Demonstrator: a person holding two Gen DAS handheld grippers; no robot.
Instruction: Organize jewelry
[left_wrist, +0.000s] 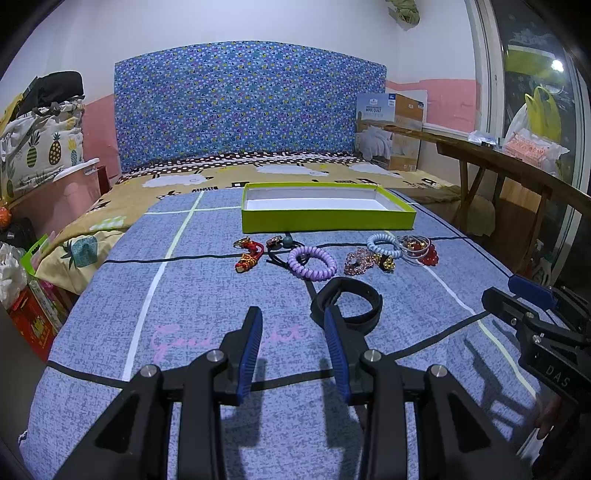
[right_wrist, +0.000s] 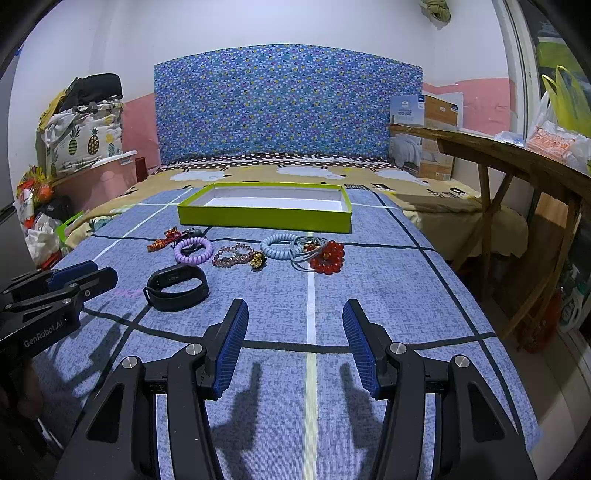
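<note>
A green box (left_wrist: 325, 218) with a white inside, empty, stands on the blue bedspread; it also shows in the right wrist view (right_wrist: 264, 218). In front of it lies a row of jewelry: a red knotted charm (left_wrist: 248, 257), a purple coil band (left_wrist: 312, 263) (right_wrist: 193, 251), a pink bead bracelet (left_wrist: 357, 261) (right_wrist: 231, 256), a light blue coil band (left_wrist: 383, 249) (right_wrist: 279, 246) and a red bead bracelet (right_wrist: 328, 257). A black wristband (left_wrist: 354, 306) (right_wrist: 176, 286) lies nearest. My left gripper (left_wrist: 293, 317) is open, its right finger just before the wristband. My right gripper (right_wrist: 295, 310) is open and empty over the bedspread.
A wooden bench (right_wrist: 517, 158) with bags stands along the right side of the bed. A cardboard quilt box (left_wrist: 391, 129) stands at the headboard. Bags and a pink bin (right_wrist: 96, 177) crowd the left side. The bedspread (right_wrist: 388, 302) drops off at both sides.
</note>
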